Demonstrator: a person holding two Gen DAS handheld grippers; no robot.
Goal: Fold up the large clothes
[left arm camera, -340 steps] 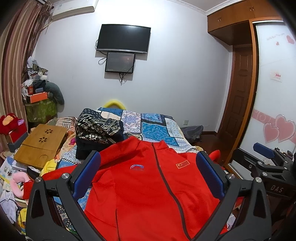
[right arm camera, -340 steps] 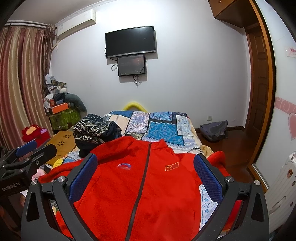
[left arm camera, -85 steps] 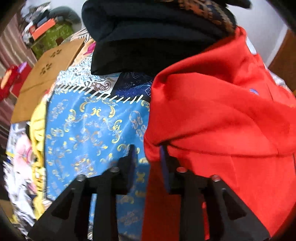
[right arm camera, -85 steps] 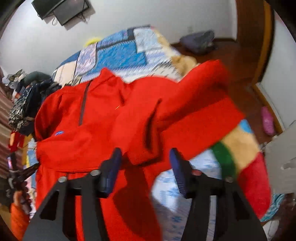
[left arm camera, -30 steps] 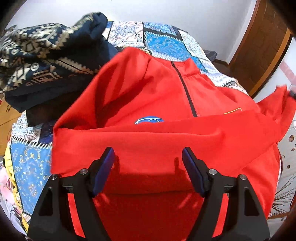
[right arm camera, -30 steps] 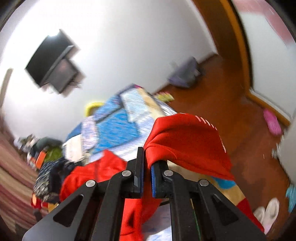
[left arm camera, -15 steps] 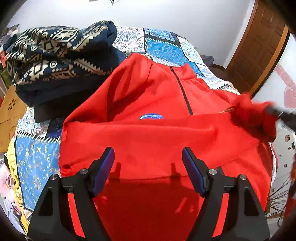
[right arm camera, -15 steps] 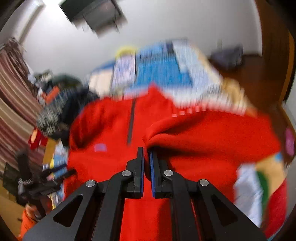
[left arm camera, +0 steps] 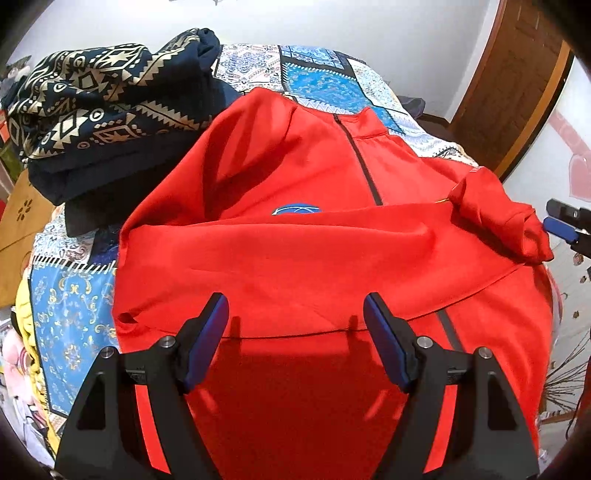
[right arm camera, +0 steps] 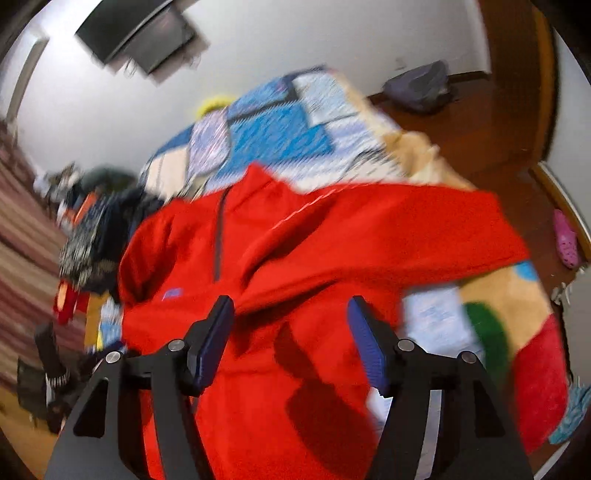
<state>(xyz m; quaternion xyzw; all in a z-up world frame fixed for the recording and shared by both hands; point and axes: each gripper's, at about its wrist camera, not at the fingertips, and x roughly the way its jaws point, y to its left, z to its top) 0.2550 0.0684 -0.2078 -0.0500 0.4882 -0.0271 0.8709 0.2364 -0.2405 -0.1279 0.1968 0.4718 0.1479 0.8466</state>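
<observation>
The red jacket lies front side up on the bed, with its collar toward the far wall. One sleeve is folded across the chest and covers the lower part of the dark zipper. The other sleeve lies bunched at the right side of the jacket.

The left wrist view is sharp and shows a blue round logo just above the folded sleeve. It also shows the right gripper at the picture's right edge, near the bunched sleeve. The left gripper hangs over the jacket with its jaws well apart and nothing between them.

The right wrist view is blurred. There the jaws of the right gripper are opening above the red cloth, and the pads do not press on it. This view shows a dark screen on the white wall, a grey bag on the wooden floor and a pink slipper.

A dark patterned garment lies heaped beside the jacket's left shoulder. The bed cover is a blue patchwork.
</observation>
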